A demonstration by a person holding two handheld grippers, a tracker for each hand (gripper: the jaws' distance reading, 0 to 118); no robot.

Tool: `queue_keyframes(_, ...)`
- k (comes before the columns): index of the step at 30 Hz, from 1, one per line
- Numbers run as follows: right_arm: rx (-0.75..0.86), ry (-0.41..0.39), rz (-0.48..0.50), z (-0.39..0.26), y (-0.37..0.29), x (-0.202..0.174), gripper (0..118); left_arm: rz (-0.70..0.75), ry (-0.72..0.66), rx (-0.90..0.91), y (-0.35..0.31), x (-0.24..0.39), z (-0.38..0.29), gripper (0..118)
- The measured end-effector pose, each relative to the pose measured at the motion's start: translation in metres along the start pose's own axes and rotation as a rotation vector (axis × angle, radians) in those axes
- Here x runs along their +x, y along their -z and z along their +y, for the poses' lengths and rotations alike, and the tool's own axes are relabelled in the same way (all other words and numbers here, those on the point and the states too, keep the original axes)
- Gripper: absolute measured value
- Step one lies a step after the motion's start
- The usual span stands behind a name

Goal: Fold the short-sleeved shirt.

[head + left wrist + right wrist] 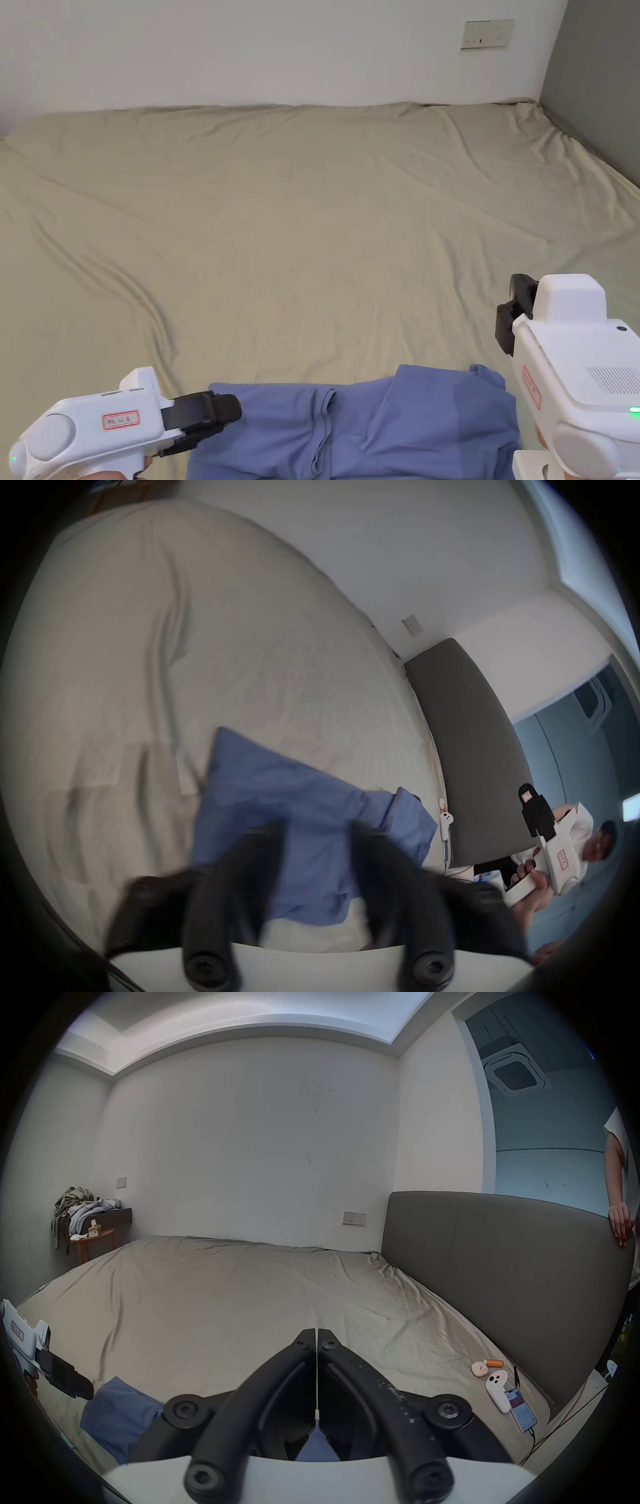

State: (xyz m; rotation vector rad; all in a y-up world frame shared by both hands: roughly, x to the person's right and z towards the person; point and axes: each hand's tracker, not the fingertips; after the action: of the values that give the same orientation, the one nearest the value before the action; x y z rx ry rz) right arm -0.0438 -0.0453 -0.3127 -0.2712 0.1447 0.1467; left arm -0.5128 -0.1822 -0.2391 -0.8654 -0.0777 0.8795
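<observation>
My right claw (pixel 317 1333) is closed tight, its two jaws meeting along one thin line with nothing between them. It is raised above the bed, clear of the cloth, and points toward the far wall. In the head view it sits at the right edge (pixel 514 306), above and just beyond the shirt's right end.

My left claw (pixel 315 830) has its jaws spread, with a clear gap between them and blue cloth visible through the gap. That view is blurred, so I cannot tell whether the jaws touch the cloth. In the head view the left claw (pixel 219 409) lies level at the shirt's left end, tip pointing right, right at the fabric's edge.

The shirt (pixel 375 425) is blue and lies on the near edge of the bed, in a rumpled band running left to right between the two claws. A raised crease runs down its middle.

The bed sheet (pixel 312 219) is tan and wrinkled. A grey headboard (pixel 485 1269) stands along the right side. Near it on the sheet lie a white controller (pixel 497 1390), a phone (pixel 521 1409) and two small items. A socket plate (pixel 487 34) is on the far wall. Another person's hand (pixel 621 1222) rests on top of the headboard.
</observation>
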Motion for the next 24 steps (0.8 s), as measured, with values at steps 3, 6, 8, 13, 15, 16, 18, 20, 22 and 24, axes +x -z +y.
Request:
queue_keyframes(3, -0.007, -0.003, 0.008, -0.001, 0.002, -0.004, 3, 0.037, -0.01, -0.026, 0.004, -0.026, 0.003, 114)
queue_keyframes(6, -0.015, -0.012, 0.011, -0.002, 0.005, -0.007, 3, 0.042, -0.027, -0.04, 0.012, -0.045, 0.008, 114)
queue_keyframes(8, -0.022, -0.017, 0.011, -0.003, 0.007, -0.008, 3, 0.042, -0.053, -0.065, 0.018, -0.034, -0.002, 112)
queue_keyframes(13, -0.031, -0.016, 0.003, -0.004, 0.01, -0.007, 3, -0.003, -0.046, -0.078, 0.034, -0.012, -0.014, 56)
queue_keyframes(15, -0.032, -0.019, -0.001, -0.004, 0.01, -0.006, 3, 0.078, 0.039, -0.103, 0.041, -0.002, -0.019, 53)
queue_keyframes(16, -0.033, -0.018, -0.003, -0.004, 0.01, -0.005, 3, 0.052, 0.079, -0.092, 0.038, 0.003, -0.02, 42)
queue_keyframes(18, -0.033, -0.015, -0.007, -0.005, 0.009, -0.004, 3, 0.095, 0.083, -0.102, 0.037, 0.01, -0.022, 12)
queue_keyframes(20, -0.036, -0.011, -0.007, -0.005, 0.01, -0.003, 3, 0.087, 0.1, -0.1, 0.036, -0.017, 0.002, 11)
queue_keyframes(22, -0.039, -0.008, -0.004, -0.005, 0.01, -0.003, 3, 0.101, 0.102, -0.085, 0.031, -0.009, -0.001, 11)
queue_keyframes(24, -0.035, -0.008, -0.003, -0.004, 0.01, -0.004, 3, 0.112, 0.13, -0.059, 0.024, -0.004, -0.003, 10)
